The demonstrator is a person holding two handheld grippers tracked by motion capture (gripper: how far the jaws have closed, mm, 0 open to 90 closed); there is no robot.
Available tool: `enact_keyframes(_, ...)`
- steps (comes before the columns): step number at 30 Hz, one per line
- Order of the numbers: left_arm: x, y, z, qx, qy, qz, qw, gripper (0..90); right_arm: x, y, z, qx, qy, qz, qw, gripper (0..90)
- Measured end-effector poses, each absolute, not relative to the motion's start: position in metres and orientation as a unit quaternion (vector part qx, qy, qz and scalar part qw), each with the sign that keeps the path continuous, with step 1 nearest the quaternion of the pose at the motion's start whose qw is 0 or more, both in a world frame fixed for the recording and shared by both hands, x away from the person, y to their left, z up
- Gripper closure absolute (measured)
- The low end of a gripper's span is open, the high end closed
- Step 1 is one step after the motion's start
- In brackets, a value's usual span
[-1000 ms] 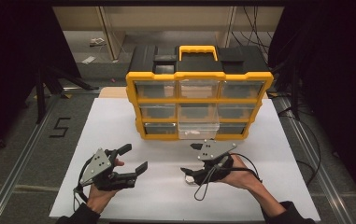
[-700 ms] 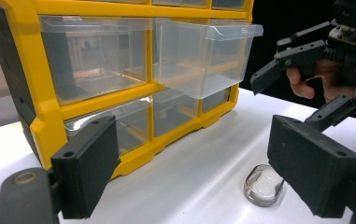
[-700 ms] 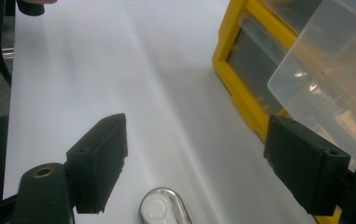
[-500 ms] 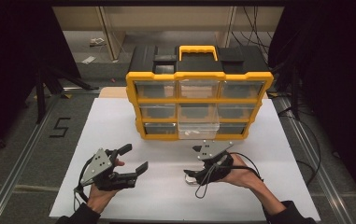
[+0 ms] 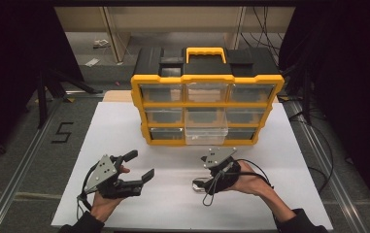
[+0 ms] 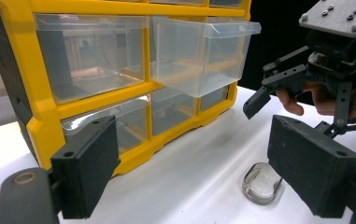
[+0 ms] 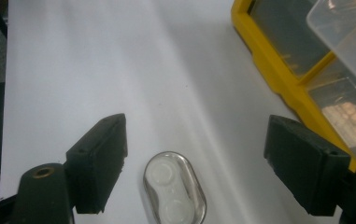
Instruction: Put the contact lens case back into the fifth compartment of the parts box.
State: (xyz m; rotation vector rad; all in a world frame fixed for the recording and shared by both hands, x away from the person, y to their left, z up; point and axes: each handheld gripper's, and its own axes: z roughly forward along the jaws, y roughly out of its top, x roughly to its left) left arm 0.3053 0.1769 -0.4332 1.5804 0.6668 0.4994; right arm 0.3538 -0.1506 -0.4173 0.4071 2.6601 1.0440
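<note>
A yellow organizer (image 5: 207,77) with clear drawers stands at the back of the white table. One middle drawer (image 5: 206,133) is pulled out; it also shows as the drawer (image 6: 199,56) and drawer (image 7: 344,28). A small clear oval case (image 5: 199,186) lies flat on the table in front of it. My right gripper (image 5: 203,180) hangs open just above this case (image 7: 174,186), jaws on either side and apart from it. My left gripper (image 5: 139,166) is open and holds nothing, to the left of the case (image 6: 261,183). It looks across at the right gripper (image 6: 271,84).
The white table top (image 5: 173,204) lies between dark floor on both sides, with a metal rail (image 5: 22,160) at the left. A cable (image 5: 262,170) trails from the right gripper. The organizer's yellow frame (image 7: 278,70) lies close to the right jaw.
The right gripper has drifted slightly to the right and nearer to me over the case. The left gripper has stayed put, still open.
</note>
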Motion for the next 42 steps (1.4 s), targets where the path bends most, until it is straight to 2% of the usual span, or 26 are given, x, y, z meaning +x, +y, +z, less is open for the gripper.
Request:
enact_keyframes(29,0.304,0.177,-0.434,0.691,0.288,0.218,0.626,16.5,0.362,-0.145,-0.457,0.121,0.951,0.268,0.093,25.5)
enact_keyframes(42,0.304,0.176,-0.434,0.691,0.287,0.218,0.626,16.5,0.365,-0.14,-0.468,0.106,0.958,0.253,0.085,31.3)
